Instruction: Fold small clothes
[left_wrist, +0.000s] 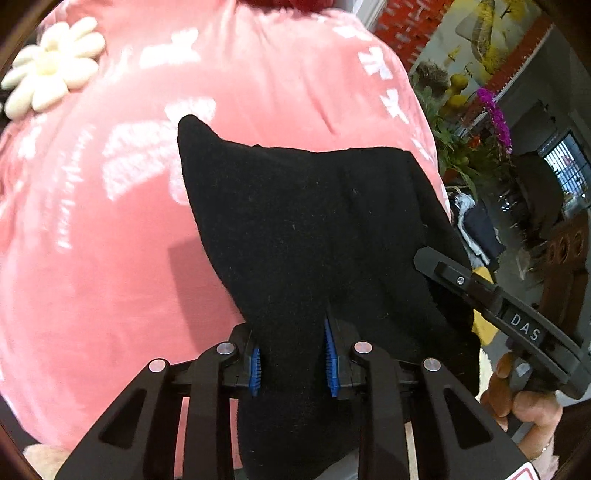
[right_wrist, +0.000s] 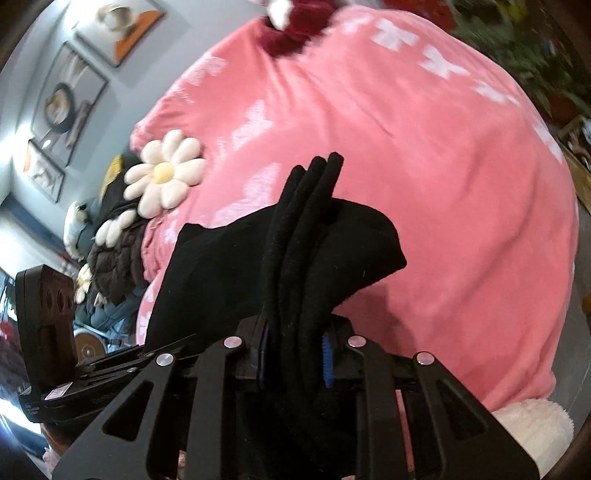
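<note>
Gripping the black garment w/ both claws: left gripper clamped on one bunched edge, right gripper clamped on stacked folded edges. Cloth held up btwn them, over pink blanket w/ daisy cushion.

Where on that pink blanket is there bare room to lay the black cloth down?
Bare pink blanket spreads right of the black cloth and beyond it. It is crowded left, by the daisy cushion and heaped clothes.
</note>
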